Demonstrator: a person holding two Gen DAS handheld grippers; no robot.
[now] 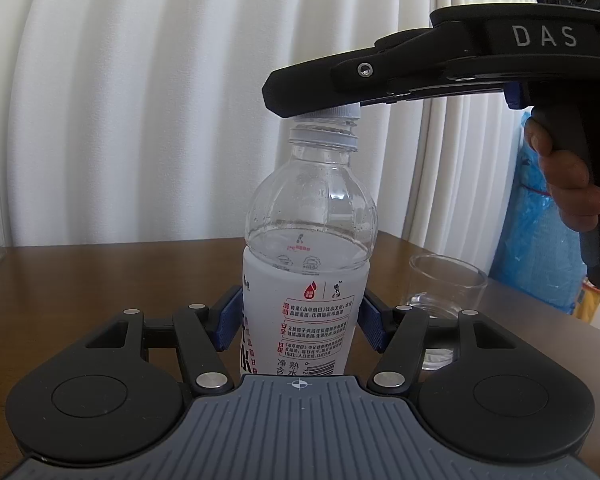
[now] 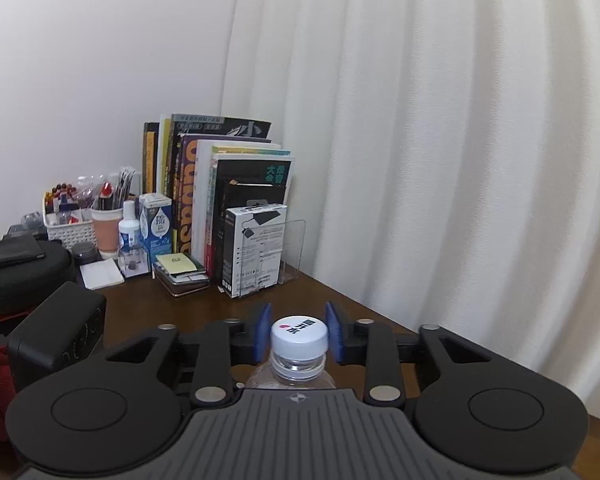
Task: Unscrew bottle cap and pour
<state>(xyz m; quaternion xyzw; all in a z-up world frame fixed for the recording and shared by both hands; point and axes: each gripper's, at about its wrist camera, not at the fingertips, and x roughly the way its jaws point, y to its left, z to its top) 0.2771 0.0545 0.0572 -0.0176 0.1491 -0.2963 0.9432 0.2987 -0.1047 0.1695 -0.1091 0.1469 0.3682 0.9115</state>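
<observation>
- White pleated curtains (image 1: 180, 100) hang behind our brown wooden desk (image 1: 100, 276), where a row of books (image 2: 220, 184) and a white basket of small items (image 2: 66, 220) stand at the far corner.
- We hold the water bottle (image 1: 304, 240) upright on the desk with our left gripper (image 1: 298, 320); its blue pads press the labelled body from both sides, so it is clamped there.
- Water fills the bottle to roughly the top of the label, with droplets on the shoulder above.
- Our right gripper (image 2: 298, 332) sits over the white cap (image 2: 299, 338), a pad on each side. A thin gap shows at both pads, so we judge it spread and not yet gripping.
- That cap rests on the neck; whether it is tight or only partly turned, we cannot tell.
- An empty clear glass (image 1: 444, 292) stands just to the right of the bottle.
- Risks as we judge them: pads closing off-centre could slip on the ribbed cap; a hard twist could spin the thin bottle in the left grip or squeeze water out once the seal goes; a swing of the bottle could knock the nearby glass.
</observation>
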